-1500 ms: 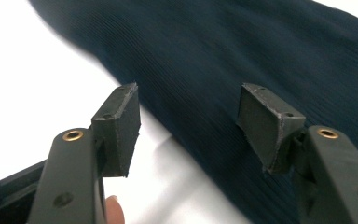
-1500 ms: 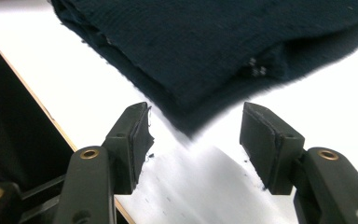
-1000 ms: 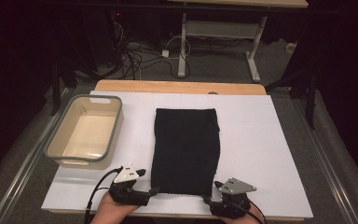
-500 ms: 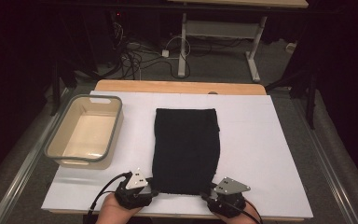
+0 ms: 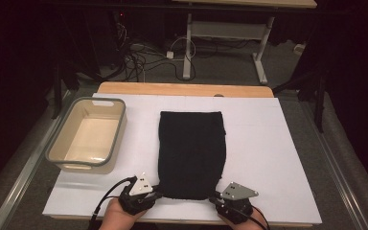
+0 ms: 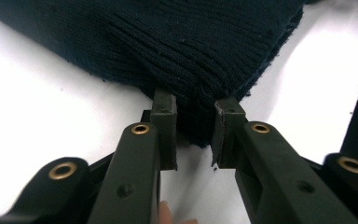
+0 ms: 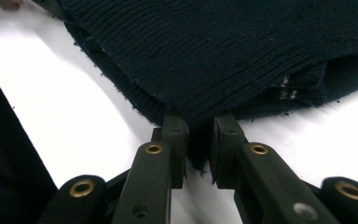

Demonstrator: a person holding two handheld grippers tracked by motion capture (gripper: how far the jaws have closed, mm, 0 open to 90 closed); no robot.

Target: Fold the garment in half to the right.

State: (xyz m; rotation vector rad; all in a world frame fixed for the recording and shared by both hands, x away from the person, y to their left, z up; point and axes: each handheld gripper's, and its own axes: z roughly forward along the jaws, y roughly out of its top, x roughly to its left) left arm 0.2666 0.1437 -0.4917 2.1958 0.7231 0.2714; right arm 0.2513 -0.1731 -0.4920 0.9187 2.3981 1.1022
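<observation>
A dark navy knitted cloth (image 5: 191,153) lies flat and folded in the middle of the white tabletop (image 5: 273,153). My left gripper (image 5: 159,194) sits at its near left corner, my right gripper (image 5: 214,197) at its near right corner. In the left gripper view the jaws of the left gripper (image 6: 195,112) have just been closing, and the corner of the cloth (image 6: 191,46) is bunched between the pads. In the right gripper view the right gripper (image 7: 198,128) has also just been closing and pinches the edge of the cloth (image 7: 237,46).
A beige basin with a grey rim (image 5: 57,139) stands empty at the left of the tabletop. A wooden strip (image 5: 182,89) runs along the far edge. Cables and desk legs lie on the floor beyond. Both hands rest at the near edge.
Both grippers' jaws have closed in on the near corners of the cloth. The hands stayed where they were and the cloth has not shifted.
</observation>
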